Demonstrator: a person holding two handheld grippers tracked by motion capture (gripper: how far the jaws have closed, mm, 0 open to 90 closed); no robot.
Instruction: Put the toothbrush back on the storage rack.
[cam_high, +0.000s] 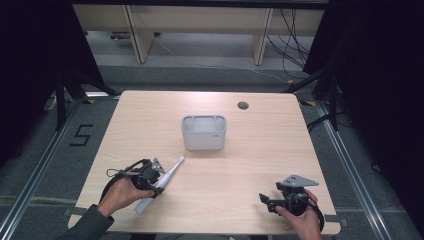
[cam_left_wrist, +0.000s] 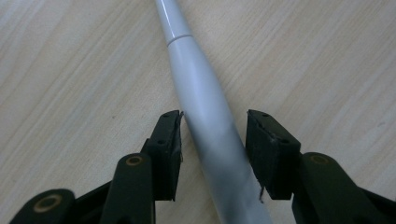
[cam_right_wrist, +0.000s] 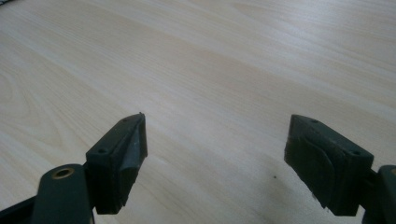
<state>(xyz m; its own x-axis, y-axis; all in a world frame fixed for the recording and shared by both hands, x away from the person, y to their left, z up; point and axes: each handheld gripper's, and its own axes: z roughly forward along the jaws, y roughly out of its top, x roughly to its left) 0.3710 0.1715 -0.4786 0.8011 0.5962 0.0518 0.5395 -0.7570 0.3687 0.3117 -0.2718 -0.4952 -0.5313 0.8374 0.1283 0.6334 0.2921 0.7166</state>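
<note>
We are in what looks like a lab set up for recording handling work. Our light wooden table (cam_high: 260, 150) stands alone on grey carpet (cam_high: 65, 165), with metal rails (cam_high: 30, 185) along the floor on both sides and black curtains (cam_high: 30, 60) closing off the left and right. A taped number five (cam_high: 81, 135) marks the floor beside us. Behind the table we see bare desk legs (cam_high: 137, 35) and loose cables (cam_high: 290, 40) trailing across the carpet, and the tabletop has a cable hole (cam_high: 243, 105).
</note>
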